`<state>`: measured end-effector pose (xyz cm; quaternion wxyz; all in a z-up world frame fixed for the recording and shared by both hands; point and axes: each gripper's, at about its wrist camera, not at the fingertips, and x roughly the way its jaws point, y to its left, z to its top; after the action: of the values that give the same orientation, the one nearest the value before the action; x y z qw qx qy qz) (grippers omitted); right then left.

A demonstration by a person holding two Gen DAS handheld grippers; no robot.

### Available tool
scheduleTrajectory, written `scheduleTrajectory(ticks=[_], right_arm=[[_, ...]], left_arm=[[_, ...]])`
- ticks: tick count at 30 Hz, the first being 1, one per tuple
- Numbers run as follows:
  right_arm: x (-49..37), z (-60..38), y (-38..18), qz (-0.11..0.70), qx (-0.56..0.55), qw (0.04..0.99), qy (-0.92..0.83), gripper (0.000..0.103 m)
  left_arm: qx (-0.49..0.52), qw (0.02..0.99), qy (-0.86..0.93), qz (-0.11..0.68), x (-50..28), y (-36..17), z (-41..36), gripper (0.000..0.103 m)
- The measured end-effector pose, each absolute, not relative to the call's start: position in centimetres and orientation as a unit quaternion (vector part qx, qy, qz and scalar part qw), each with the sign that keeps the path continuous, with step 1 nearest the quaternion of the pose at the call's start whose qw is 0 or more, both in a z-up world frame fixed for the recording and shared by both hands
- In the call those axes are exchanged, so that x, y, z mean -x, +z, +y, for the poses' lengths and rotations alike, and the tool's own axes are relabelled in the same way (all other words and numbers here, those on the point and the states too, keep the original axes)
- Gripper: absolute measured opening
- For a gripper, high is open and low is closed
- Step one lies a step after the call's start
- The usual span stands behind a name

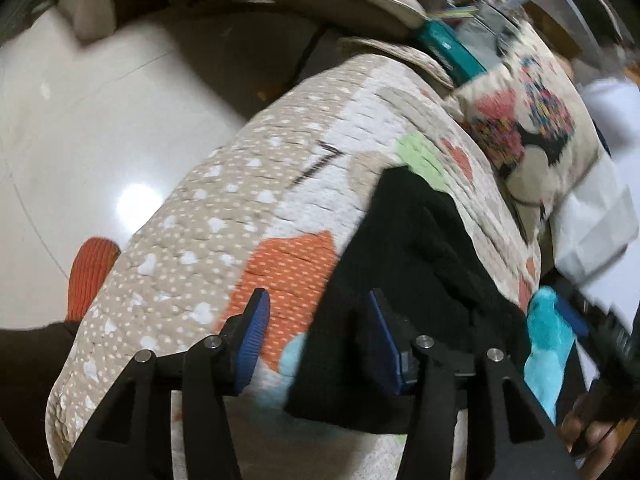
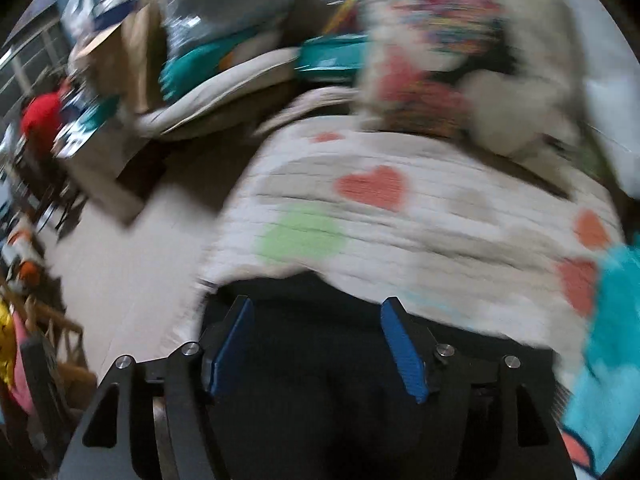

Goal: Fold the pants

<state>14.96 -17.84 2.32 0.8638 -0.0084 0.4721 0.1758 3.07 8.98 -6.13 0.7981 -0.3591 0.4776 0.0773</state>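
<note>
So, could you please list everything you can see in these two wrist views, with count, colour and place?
pants: one, black, lying on the quilt, under both grippers
quilt: one, cream and beige with orange, green and blue patches, covering the surface
pillow: one, cream with colourful print, beyond the pants
teal fabric: one piece, right of the pants
floor: white, glossy, left of the quilt
orange item: one, ribbed, on the floor; what it is I cannot tell
background clutter: blurred, not countable
left gripper: one, black with blue pads, open above the pants edge
right gripper: one, same colours, open above the pants
</note>
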Motion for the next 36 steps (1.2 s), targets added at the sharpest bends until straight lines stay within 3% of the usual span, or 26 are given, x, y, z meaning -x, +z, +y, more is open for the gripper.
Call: scheduleTrajectory(ticks=[7, 13, 18, 23, 28, 36], right_arm=[[-10.0, -30.9, -1.5, 0.492, -0.128, 0.857, 0.078, 0.072], [-10.1, -28.9, -2.8, 0.490, -0.170, 0.845, 0.127, 0.072], [-12.1, -23.1, -1.8, 0.493, -0.157, 0.826, 0.224, 0.072], [-15.2, -20.6, -6.2, 0.561, -0.166, 0.782, 0.215, 0.072], [-15.1, -28.3, -6.5, 0.518, -0.168, 0.836, 0.060, 0.060], [-8.0, -37.8, -2.6, 0.445, -0.274, 0.851, -0.037, 0.069]], left_arm=[[0.225, 0.844, 0.003, 0.487, -4.4, -4.9, 2.4, 0.052], [0.155, 0.856, 0.002, 0.494, -4.6, -6.1, -0.2, 0.053], [0.166, 0.856, 0.005, 0.491, -4.5, -6.1, 0.0, 0.055], [0.175, 0.853, 0.004, 0.492, -4.5, -6.0, 0.2, 0.055], [0.197, 0.845, -0.001, 0.497, -4.5, -5.8, 0.9, 0.057], [0.221, 0.844, -0.032, 0.488, -4.1, -4.8, 1.3, 0.058]])
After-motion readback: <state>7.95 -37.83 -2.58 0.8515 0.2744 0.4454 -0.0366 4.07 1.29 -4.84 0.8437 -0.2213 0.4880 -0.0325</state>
